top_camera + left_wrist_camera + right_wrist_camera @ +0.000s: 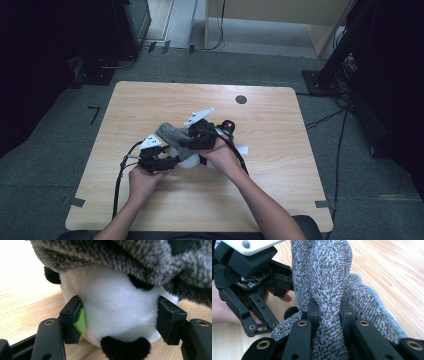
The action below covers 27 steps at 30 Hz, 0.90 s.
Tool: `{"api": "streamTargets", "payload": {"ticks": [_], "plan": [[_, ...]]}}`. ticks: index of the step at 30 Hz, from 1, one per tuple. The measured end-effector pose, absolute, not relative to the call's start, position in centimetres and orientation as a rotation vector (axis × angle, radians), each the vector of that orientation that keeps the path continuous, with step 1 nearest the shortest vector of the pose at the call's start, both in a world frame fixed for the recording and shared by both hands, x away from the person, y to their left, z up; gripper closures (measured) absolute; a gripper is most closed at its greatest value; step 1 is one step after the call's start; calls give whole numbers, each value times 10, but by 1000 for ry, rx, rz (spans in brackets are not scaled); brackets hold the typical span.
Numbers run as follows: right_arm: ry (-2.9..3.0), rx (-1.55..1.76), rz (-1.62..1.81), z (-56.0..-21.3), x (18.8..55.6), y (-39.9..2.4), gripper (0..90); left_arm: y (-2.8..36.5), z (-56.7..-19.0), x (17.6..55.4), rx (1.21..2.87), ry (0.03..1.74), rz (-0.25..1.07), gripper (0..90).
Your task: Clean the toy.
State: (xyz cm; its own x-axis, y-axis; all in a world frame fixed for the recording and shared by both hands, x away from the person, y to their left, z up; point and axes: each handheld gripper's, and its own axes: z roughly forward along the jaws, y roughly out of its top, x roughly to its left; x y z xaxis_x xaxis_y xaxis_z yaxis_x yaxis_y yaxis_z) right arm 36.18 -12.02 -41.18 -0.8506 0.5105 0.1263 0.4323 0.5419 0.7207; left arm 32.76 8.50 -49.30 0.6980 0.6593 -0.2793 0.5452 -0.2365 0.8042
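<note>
Left gripper (167, 161) clamps the white plush panda toy (117, 307) near the middle of the light wooden table (280, 165). Right gripper (329, 315) pinches the grey fuzzy knitted cloth (322, 277), which drapes over the toy (top hidden). A black round grommet (241, 99) lies well beyond.

Light wooden table (150, 100), white plush toy (117, 310) resting on it, black round disc (241, 99)

Left gripper (172, 161): black frame, brass-ringed screw holes, green pad on one jaw, white triangular plate at 12 o'clock, trailing black cable. Forearms bare, sleeveless.
</note>
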Motion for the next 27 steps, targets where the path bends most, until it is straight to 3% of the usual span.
{"api": "streamTargets", "payload": {"ticks": [19, 27], "plan": [[2557, 1114, 1260, -420, 400, -186, 767, 84, -491, 328, 1931, 937, 139, 330], [2413, 1175, 1302, -404, 399, -220, 768, 83, -491, 329, 1948, 936, 148, 326]]}}
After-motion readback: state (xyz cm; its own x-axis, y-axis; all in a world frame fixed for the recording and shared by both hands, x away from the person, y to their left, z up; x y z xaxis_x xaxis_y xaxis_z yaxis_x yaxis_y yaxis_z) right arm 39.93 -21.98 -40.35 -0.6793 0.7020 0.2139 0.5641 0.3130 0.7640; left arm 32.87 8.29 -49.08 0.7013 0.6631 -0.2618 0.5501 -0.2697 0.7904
